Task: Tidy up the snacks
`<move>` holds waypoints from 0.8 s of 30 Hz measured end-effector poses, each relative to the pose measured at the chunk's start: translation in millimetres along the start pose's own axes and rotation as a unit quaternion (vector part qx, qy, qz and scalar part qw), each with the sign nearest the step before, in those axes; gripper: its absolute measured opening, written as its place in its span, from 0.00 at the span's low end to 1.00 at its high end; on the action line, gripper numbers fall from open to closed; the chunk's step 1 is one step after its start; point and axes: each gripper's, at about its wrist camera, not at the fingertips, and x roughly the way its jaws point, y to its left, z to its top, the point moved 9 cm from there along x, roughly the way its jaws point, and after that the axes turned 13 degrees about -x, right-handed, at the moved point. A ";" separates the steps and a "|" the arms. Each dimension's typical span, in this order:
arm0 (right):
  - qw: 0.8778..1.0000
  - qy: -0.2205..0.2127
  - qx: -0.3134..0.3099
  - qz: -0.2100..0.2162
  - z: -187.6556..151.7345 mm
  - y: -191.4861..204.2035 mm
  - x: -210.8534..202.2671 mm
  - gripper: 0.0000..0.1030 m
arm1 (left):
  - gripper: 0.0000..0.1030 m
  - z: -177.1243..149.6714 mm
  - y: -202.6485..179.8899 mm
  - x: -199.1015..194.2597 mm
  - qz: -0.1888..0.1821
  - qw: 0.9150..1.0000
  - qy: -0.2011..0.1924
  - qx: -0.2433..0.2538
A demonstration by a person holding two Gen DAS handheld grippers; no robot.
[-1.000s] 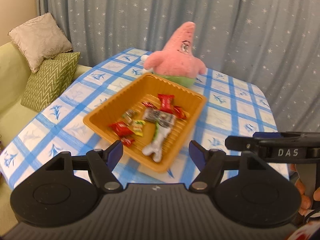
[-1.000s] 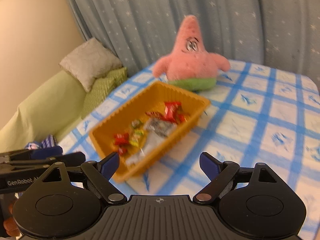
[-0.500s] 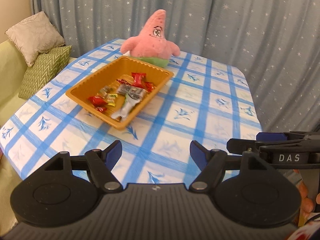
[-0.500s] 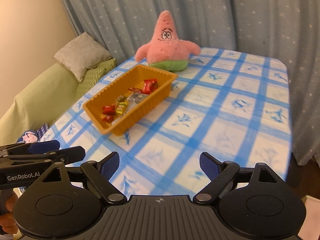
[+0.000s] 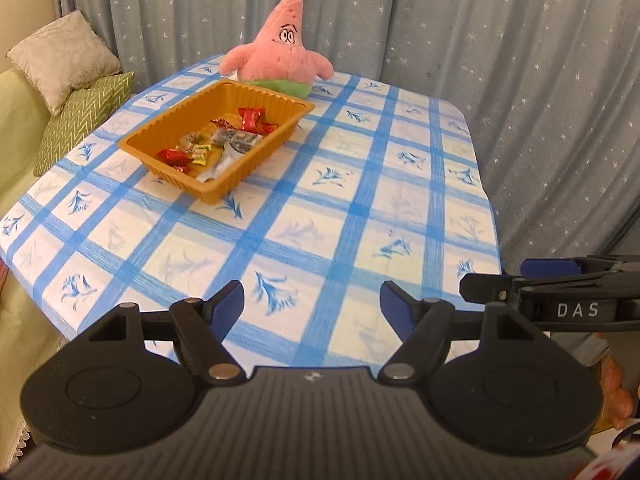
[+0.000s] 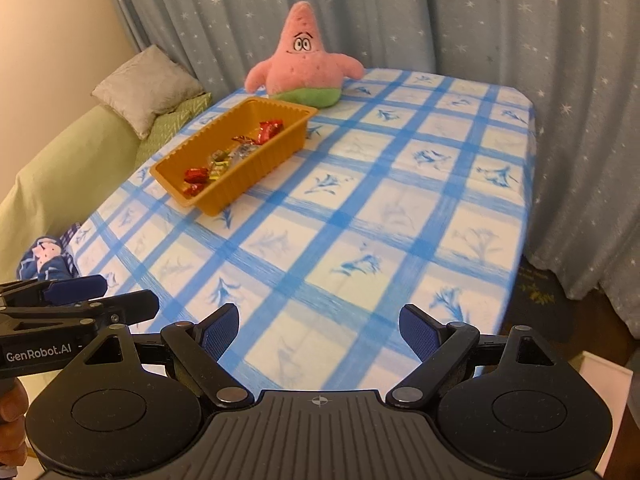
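Your left claw (image 5: 312,306) hangs released over the near edge of the table (image 5: 400,216), its blue pads spread wide with only checked cloth showing between them. Your right claw (image 6: 319,330) is likewise released, pads apart over the near part of the table, gripping nothing. The tray (image 5: 168,136), an orange ribbed one, sits well apart from both claws, on the far left part of the table, set at an angle with one corner pointing toward you. From the left claw it lies far ahead and to the left; from the right claw it lies farther left still. The snacks (image 5: 218,142) all lie inside the tray: red wrappers (image 6: 270,130) near its far end, silver and yellow ones in the middle, more red ones (image 6: 196,176) at its near end. Just beyond the tray's far end sits a pink plush (image 5: 280,54), upright and facing you, close to the tray rim; whether it touches the rim you cannot tell. At the right edge of the left view you can see the right claw's side, and at the left edge of the right view the left claw's side, so the two are held side by side. A sofa (image 6: 68,176) with cushions (image 5: 60,64) stands left of the table, and a starred curtain (image 5: 480,40) hangs behind.
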 end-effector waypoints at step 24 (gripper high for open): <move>1.000 0.004 0.009 -0.007 -21.4 3.9 -17.8 0.84 | 0.71 -18.2 -0.6 -12.1 0.000 1.000 0.003 0.006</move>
